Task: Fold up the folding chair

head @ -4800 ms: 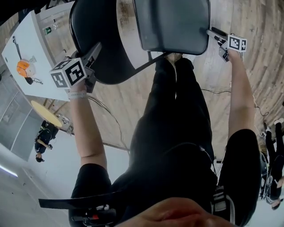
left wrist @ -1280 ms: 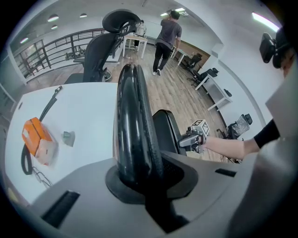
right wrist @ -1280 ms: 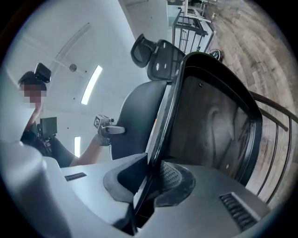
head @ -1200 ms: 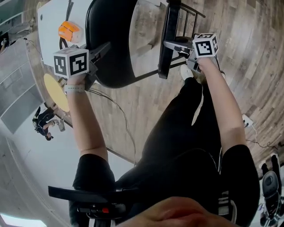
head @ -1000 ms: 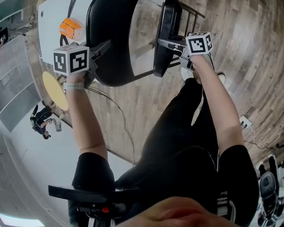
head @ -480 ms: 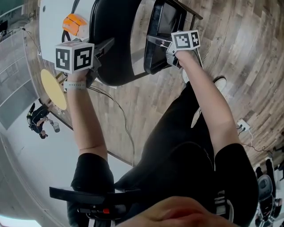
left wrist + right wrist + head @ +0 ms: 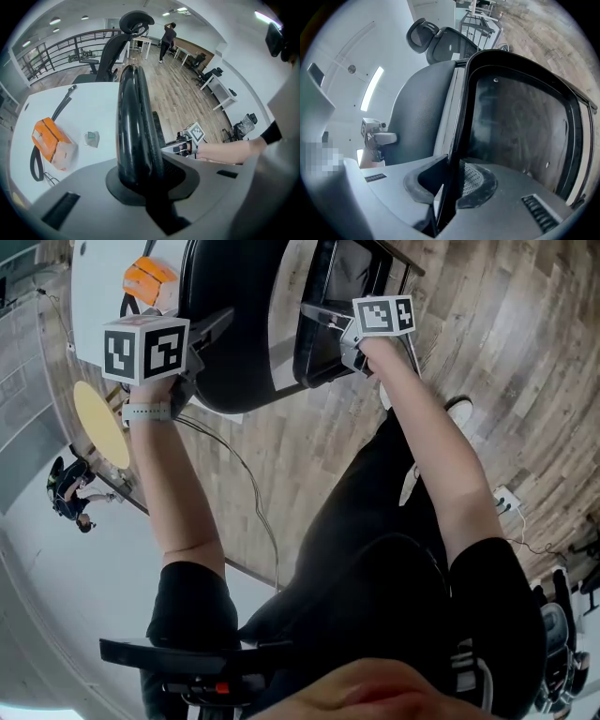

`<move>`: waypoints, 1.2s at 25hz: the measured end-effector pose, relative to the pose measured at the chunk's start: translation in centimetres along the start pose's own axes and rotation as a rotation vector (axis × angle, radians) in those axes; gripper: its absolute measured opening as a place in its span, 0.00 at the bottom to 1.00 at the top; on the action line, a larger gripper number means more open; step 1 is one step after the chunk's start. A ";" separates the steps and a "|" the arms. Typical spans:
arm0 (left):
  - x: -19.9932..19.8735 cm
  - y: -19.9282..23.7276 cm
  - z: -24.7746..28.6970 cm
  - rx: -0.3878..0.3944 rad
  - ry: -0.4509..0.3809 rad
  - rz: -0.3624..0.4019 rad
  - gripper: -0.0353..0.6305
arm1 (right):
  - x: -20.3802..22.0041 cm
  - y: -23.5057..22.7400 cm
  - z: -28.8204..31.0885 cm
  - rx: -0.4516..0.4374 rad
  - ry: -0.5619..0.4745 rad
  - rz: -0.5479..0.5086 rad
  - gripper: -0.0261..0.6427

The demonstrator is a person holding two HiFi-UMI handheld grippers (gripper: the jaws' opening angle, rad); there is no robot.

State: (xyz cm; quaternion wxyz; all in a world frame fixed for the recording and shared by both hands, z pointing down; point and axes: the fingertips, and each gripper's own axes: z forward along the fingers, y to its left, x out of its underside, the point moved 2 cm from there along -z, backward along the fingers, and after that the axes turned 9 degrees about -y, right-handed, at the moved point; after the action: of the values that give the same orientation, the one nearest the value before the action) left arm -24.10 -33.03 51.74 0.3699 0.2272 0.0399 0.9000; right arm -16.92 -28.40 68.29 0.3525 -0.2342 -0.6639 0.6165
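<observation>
Folding chair is standing on the wood floor right in front of the person's legs, and I'd say it's most of the way shut. The left gripper has its jaws clamped on the top edge of the backrest from above, my guess is to pin the frame in place while the other side swings. The right gripper has its jaws pinched on the thin rim of the seat. The seat's tipped up nearly on edge with its underside facing out, so that looks like the hand bringing it toward the back. There's only a narrow gap between seat and backrest. Room-wise, the white table with the orange bag sits just behind the backrest, so not much slack that way, but there's open floor on the seat side. The right jaws could get sandwiched when that gap closes.
</observation>
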 end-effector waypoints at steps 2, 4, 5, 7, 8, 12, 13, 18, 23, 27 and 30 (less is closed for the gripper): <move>-0.1 -0.1 0.0 0.006 -0.002 0.002 0.14 | 0.0 0.0 -0.1 -0.003 -0.009 0.010 0.11; -0.1 -0.2 0.0 0.009 -0.005 0.005 0.14 | -0.1 0.1 -0.2 -0.009 -0.020 0.020 0.11; -0.1 -0.2 0.0 0.011 -0.008 0.006 0.15 | 0.0 0.1 -0.2 -0.014 -0.023 0.014 0.11; 0.0 -0.4 0.0 0.016 -0.018 0.016 0.16 | 0.1 0.2 -0.3 -0.023 -0.020 -0.022 0.11; -0.1 -0.4 -0.1 0.015 -0.029 0.025 0.20 | 0.1 0.3 -0.3 -0.027 -0.017 -0.044 0.11; -1.1 0.3 -1.8 -0.025 -0.125 0.023 0.30 | 0.2 0.5 -0.7 -0.037 -0.023 -0.077 0.18; -1.5 0.5 -2.7 -0.032 -0.168 0.013 0.31 | 0.1 0.5 -0.9 -0.037 -0.026 -0.076 0.22; -3.1 1.0 -8.6 -0.148 -0.453 0.033 0.33 | -0.8 -0.5 -4.9 0.055 -0.073 -0.187 0.36; -2.3 -2.2 -11.9 -0.231 -0.656 0.093 0.33 | -0.5 1.1 -12.4 0.113 -0.092 -0.373 0.36; -1.0 -8.3 -10.9 -0.194 -0.692 0.261 0.33 | 0.7 5.3 -17.9 0.095 -0.104 -0.533 0.36; 0.2 -13.2 -10.1 -0.156 -0.722 0.328 0.33 | 1.4 9.4 -20.8 0.066 -0.095 -0.701 0.36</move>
State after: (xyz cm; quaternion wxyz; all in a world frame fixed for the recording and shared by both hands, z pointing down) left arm -20.09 -22.37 39.64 0.2276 0.5032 -0.1977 0.8099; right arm -3.22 -12.58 59.09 0.5186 0.0485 -0.6995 0.4893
